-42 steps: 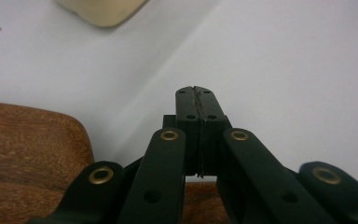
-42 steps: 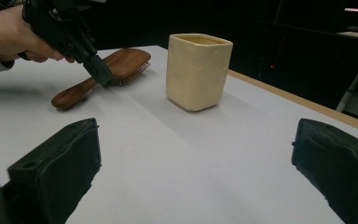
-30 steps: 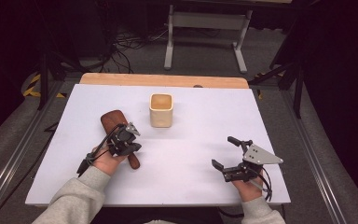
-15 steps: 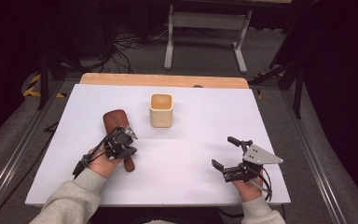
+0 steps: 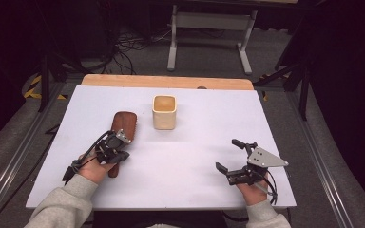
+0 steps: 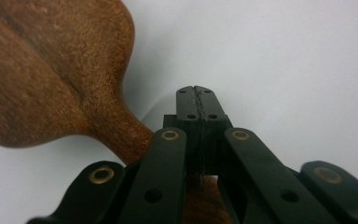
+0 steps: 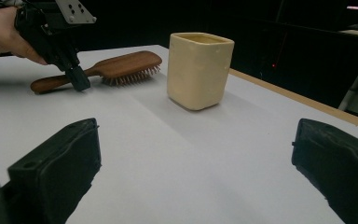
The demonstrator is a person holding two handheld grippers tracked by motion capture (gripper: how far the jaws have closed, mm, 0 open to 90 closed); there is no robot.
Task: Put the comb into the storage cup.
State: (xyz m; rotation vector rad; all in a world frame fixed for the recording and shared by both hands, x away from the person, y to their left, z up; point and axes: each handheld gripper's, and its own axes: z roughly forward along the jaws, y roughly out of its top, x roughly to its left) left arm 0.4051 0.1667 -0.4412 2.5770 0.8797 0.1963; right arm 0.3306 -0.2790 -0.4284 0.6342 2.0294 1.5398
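One white table (image 5: 171, 166) takes up most of the scene, with a strip of bare wood along its far edge. On it there are two things: one cream-coloured cup (image 5: 164, 112) and one wooden hairbrush (image 5: 122, 128). The cup is square with rounded corners, open at the top, and stands upright a little beyond the middle of the table, with the brush head just to its left but not touching it. The hairbrush is dark reddish-brown wood with a rounded oblong head and a narrower handle; it lies bristles down, head toward the far side, handle running back toward the person. From the right gripper view its short pale bristles (image 7: 130, 74) rest against the tabletop. There are two grippers, one in each hand. The left gripper (image 5: 119, 147) sits at the brush handle, and in the left gripper view its jaws are pressed tight together with nothing between them, the handle (image 6: 121, 130) passing just to their left and under the gripper body. The right gripper (image 5: 229, 156) rests well apart at the near right of the table, its jaws spread wide and empty, pointing toward the cup.
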